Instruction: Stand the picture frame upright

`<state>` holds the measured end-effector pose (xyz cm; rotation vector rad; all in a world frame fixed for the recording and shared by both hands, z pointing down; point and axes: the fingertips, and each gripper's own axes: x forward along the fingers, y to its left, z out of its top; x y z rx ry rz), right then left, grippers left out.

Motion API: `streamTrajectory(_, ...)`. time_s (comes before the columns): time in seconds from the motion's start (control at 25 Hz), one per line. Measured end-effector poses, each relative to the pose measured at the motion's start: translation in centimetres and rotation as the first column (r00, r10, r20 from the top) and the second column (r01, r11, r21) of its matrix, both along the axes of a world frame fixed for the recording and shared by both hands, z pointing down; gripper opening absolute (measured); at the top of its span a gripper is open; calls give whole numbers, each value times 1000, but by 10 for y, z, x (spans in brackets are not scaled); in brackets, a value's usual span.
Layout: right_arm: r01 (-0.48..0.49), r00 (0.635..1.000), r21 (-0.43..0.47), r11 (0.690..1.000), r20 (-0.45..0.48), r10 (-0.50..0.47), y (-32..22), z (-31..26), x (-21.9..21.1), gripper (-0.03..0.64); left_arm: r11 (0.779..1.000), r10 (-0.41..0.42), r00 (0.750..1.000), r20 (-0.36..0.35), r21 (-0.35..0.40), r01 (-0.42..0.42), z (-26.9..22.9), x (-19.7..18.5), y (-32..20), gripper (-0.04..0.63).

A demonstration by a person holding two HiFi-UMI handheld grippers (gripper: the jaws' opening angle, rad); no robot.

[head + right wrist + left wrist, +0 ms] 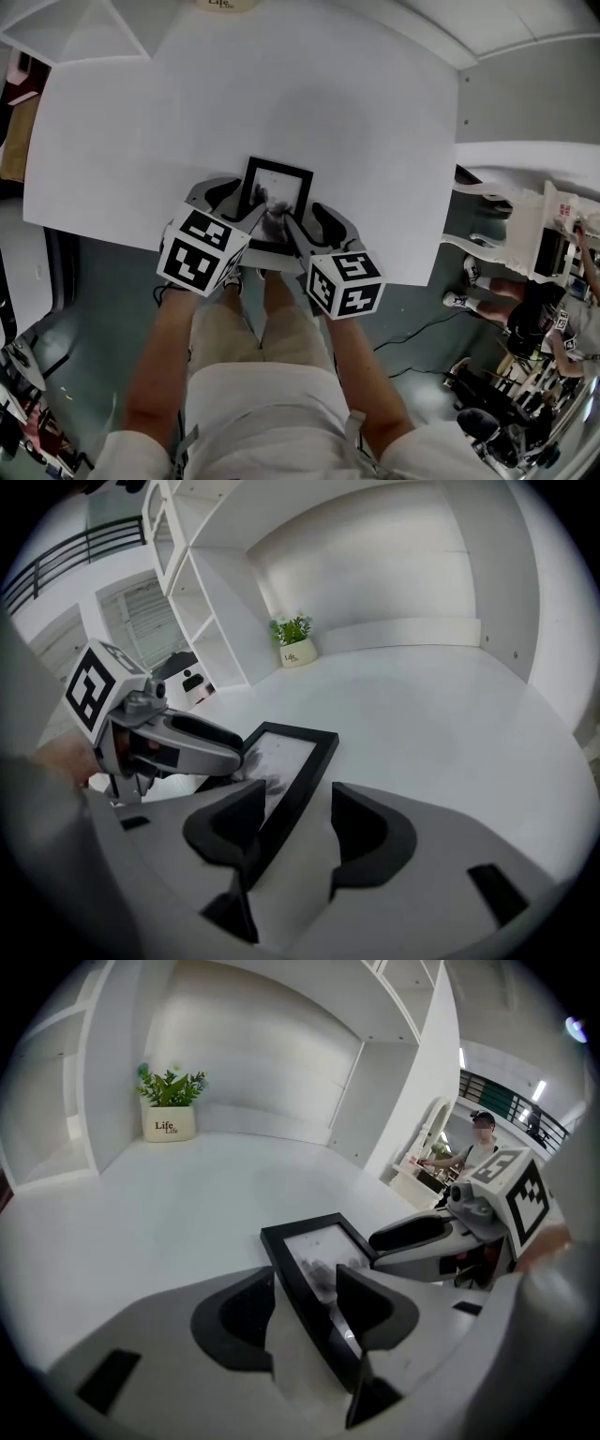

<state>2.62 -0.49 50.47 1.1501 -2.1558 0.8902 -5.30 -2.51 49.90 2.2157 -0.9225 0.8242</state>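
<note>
Looking down from my head, a white bench (375, 141) fills the upper part of the view. A black picture frame (275, 202) lies face up on it, close to the near edge and right in front of me. Its glass shows a pale sheet with a dark smudged print.

My left tongs (239, 211) reach in at the frame's left side and my right tongs (309, 225) at its right side, both angled downward. Each one carries a cube with black and white square markers, the left cube (202, 248) and the right cube (344, 281) nearest to me.

In the left gripper view, the left tongs (305, 1283) stand partly apart. The left rail of the picture frame (314, 1269) runs between the two dark pads. A strip of white shows between the rail and the outer pad, so nothing is clamped.

In the right gripper view, the right tongs (295, 808) are also partly apart and straddle the right rail of the picture frame (286, 771). The outer pad stands clear of the rail, so there is no grip here either.

At the far back of the bench, by a white wall with shelves, sits a small potted plant (169, 1101) in a pale pot.
</note>
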Motion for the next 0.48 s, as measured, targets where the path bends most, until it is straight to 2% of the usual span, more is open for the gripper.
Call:
streamTrajectory(0.12, 33, 998, 26, 999, -48, -31, 2, 1, -2, 229, 1000, -18, 1000, -13, -22, 18, 3, -1, -2, 216)
streamTrajectory(0.36, 61, 997, 42, 997, -56, -59, -7, 0, -10, 222, 999, -30, 1000, 0, -22, 30, 5, -5, -6, 193)
streamTrajectory(0.48, 48, 999, 11, 999, -16, -47, -13, 2, -9, 209, 999, -47, 999, -6, -20, 47, 5, -9, -9, 193)
